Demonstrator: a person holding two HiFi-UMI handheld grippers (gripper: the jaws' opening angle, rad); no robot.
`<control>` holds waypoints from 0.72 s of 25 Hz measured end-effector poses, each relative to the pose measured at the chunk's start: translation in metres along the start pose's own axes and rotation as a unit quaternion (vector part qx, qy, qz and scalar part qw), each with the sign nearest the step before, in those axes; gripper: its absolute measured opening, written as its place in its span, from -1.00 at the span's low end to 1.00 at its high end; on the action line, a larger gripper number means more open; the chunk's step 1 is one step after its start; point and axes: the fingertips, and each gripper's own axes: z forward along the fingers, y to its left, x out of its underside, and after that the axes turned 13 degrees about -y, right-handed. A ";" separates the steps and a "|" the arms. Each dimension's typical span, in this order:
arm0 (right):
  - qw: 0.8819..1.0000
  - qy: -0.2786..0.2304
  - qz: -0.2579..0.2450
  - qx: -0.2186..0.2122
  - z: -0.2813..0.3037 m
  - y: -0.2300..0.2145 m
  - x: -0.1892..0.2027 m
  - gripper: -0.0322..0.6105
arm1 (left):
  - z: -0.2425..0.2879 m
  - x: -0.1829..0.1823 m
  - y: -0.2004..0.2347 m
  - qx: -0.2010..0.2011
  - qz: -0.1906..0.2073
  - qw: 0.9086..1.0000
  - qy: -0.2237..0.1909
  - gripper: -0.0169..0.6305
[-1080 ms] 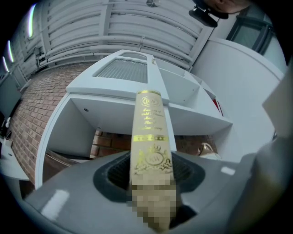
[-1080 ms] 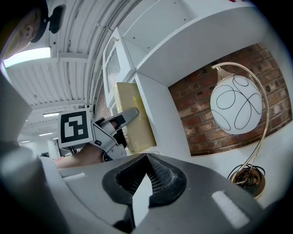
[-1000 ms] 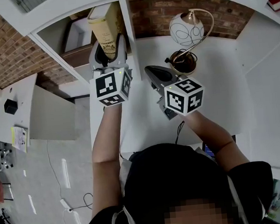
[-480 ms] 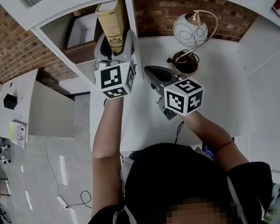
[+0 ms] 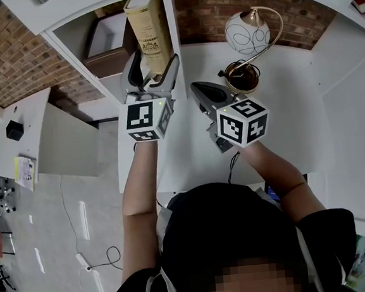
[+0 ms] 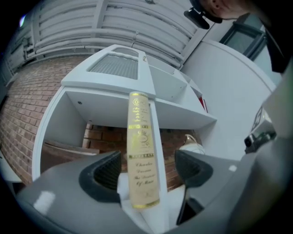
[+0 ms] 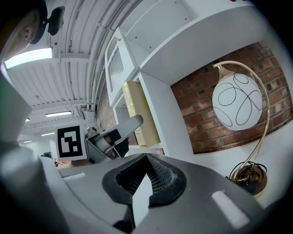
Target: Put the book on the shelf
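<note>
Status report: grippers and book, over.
Left gripper fingers opening, book between them, ungripped. Right gripper shut, empty. Book standing in shelf beside divider. Nothing blocking.

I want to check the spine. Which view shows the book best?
The left gripper view: the book stands close ahead, gold-printed spine facing the camera. The head view shows it from above; the right gripper view shows it small, side-on.

A globe lamp (image 5: pixel 245 33) with a curved brass stem stands on the white worktop (image 5: pixel 294 119), a brick wall (image 5: pixel 200 16) right behind the lamp.
</note>
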 end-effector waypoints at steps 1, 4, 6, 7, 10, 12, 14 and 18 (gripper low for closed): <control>1.000 0.001 0.001 0.000 -0.001 0.002 0.001 -0.91 | -0.006 0.004 -0.001 0.004 -0.008 1.000 0.012 0.15; 1.000 0.005 0.000 0.001 -0.003 0.009 0.005 -0.91 | -0.025 0.007 -0.001 0.011 -0.021 0.999 0.029 0.00; 1.000 0.006 -0.001 0.001 -0.003 0.014 0.008 -0.91 | -0.037 0.006 0.000 0.007 -0.018 0.999 0.030 -0.18; 1.000 0.007 -0.001 0.002 -0.004 0.016 0.009 -0.91 | -0.042 0.006 0.002 0.005 -0.015 0.999 0.031 -0.24; 1.000 0.008 -0.001 0.004 -0.005 0.024 0.014 -0.91 | -0.056 0.007 0.008 -0.001 -0.017 0.999 0.038 -0.34; 1.000 0.008 -0.001 0.006 -0.007 0.030 0.017 -0.91 | -0.065 0.007 0.009 0.000 -0.022 0.999 0.038 -0.43; 1.000 0.007 -0.001 0.011 -0.009 0.033 0.020 -0.91 | -0.073 0.007 0.009 0.004 -0.025 0.999 0.038 -0.49; 1.000 0.007 -0.001 0.019 -0.015 0.043 0.024 -0.91 | -0.089 0.014 0.006 0.015 -0.021 0.997 0.067 -0.62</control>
